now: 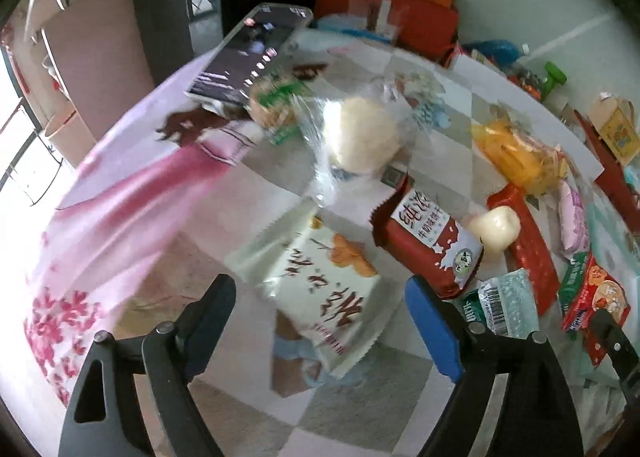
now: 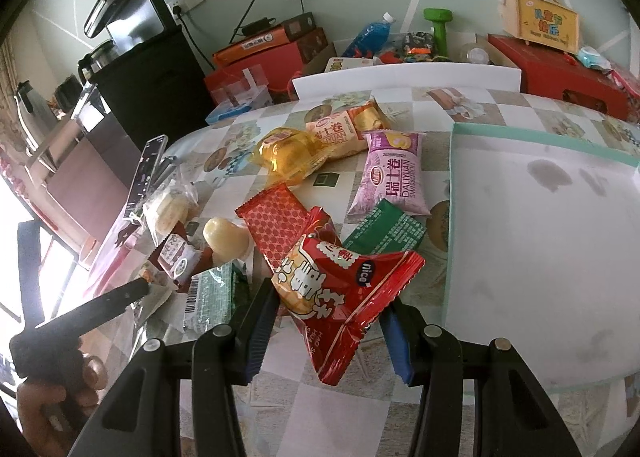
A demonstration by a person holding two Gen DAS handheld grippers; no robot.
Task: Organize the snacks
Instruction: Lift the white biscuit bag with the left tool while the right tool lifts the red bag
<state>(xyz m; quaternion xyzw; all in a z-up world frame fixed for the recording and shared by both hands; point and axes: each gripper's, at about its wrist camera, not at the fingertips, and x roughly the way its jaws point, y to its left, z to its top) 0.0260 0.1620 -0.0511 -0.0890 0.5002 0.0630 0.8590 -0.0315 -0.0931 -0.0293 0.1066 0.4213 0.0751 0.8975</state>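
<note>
My left gripper (image 1: pixel 320 297) is open, its fingers either side of a white and cream snack packet (image 1: pixel 320 289) lying on the table. A dark red biscuit pack (image 1: pixel 430 241) and a cream bun (image 1: pixel 496 227) lie to its right. My right gripper (image 2: pixel 328 305) holds a red "nice" snack bag (image 2: pixel 344 289) between its fingers, jaws closed onto its sides. A white tray with a green rim (image 2: pixel 452 217) lies to the right. A purple Swiss roll pack (image 2: pixel 394 173), a green packet (image 2: pixel 386 231) and a yellow cake pack (image 2: pixel 288 153) lie ahead.
A phone (image 1: pixel 252 53) lies at the table's far left edge. Red and orange boxes (image 2: pixel 272 53), a blue bottle (image 2: pixel 372 33) and a green dumbbell (image 2: pixel 438 29) stand at the back against the wall. The left gripper (image 2: pixel 100 309) shows at the right view's lower left.
</note>
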